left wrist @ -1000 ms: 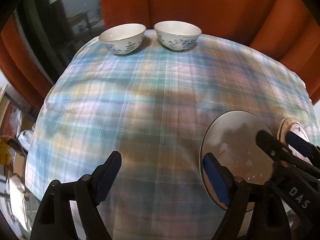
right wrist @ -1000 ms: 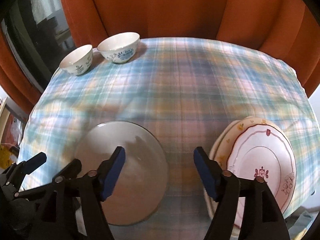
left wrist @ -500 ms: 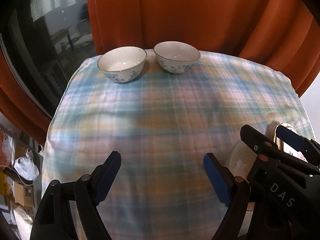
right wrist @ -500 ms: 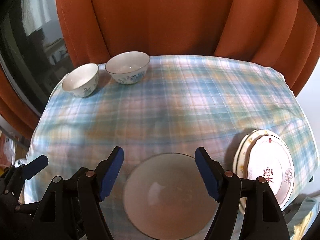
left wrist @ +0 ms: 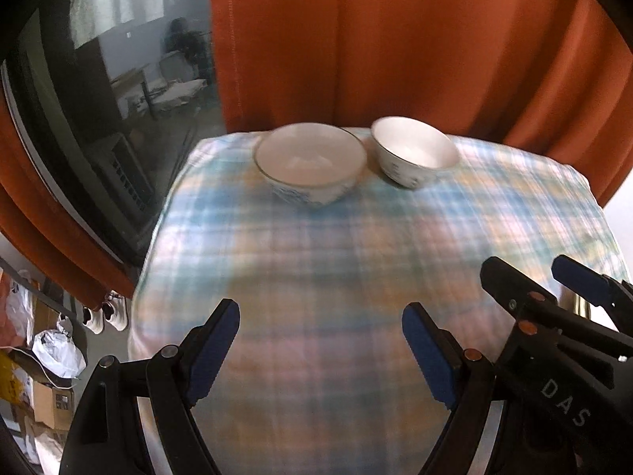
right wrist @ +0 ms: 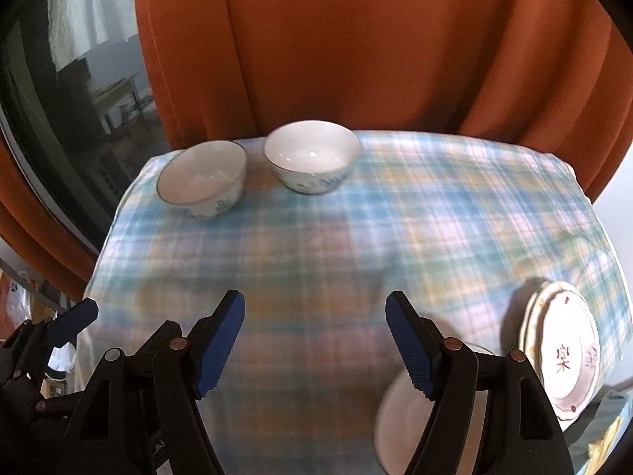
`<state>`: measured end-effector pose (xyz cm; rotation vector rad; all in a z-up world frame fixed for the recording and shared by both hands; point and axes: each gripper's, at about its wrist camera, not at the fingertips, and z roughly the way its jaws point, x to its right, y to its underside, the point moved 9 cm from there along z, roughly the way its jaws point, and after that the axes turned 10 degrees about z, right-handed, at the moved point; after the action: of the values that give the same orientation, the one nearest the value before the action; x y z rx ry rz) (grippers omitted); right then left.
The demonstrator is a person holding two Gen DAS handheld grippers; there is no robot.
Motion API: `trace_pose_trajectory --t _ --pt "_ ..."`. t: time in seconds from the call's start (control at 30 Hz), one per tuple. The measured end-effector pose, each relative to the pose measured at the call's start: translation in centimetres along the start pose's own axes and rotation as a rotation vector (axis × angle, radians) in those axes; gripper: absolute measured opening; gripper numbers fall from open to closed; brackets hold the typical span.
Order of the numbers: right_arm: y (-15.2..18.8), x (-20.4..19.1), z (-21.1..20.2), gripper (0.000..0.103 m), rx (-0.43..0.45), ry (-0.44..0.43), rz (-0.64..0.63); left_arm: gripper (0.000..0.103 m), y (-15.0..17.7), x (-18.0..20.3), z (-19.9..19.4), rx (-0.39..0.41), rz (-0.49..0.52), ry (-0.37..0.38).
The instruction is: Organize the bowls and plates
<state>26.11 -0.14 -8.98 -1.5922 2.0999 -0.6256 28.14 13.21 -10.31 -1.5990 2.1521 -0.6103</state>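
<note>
Both tools have drawn back from the grey plate, which a second ago filled the space under the right tool and now shows only as a pale arc low in the right wrist view, behind that tool's right finger. The left tool and the right tool each stand with blue pads wide apart and nothing between them, over the plaid-covered desk. Two blue-patterned bowls sit at the far edge before the orange curtain: the left bowl and the right bowl, close together, apparently not touching and not nested. At the near right corner a stack of flowered plates lies flat, at least two deep; motion blur makes the count uncertain. Judged from this layout, the flowered plates are gathered, while the grey plate lies just beside that stack, not on it, and the bowls are yet to be stacked. The task thus appears partly done.
</note>
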Motion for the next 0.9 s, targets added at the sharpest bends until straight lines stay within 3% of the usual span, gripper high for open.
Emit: trace_pose_trajectory --t 0.37,0.7,0.77,0.9 --pt "-5.3 -4.5 2.0 0.077 0.048 -0.022 0.040 0.086 -5.5 -4.5 1.7 0.063 -0.026 -0.047" --pt "-9.3 -7.5 6.4 0.076 0.063 -0.074 0.026 0.085 -9.0 -7.2 5.3 0.082 -0.029 -0.186" --pt "-9.8 -8.1 8.0 0.076 0.055 -0.077 0.014 0.080 -9.5 -7.4 6.5 0.082 -0.017 -0.216" --pt "-10.2 -9.3 10.8 0.061 0.028 -0.103 -0.010 0.073 -9.7 -7.7 9.5 0.034 -0.020 -0.203"
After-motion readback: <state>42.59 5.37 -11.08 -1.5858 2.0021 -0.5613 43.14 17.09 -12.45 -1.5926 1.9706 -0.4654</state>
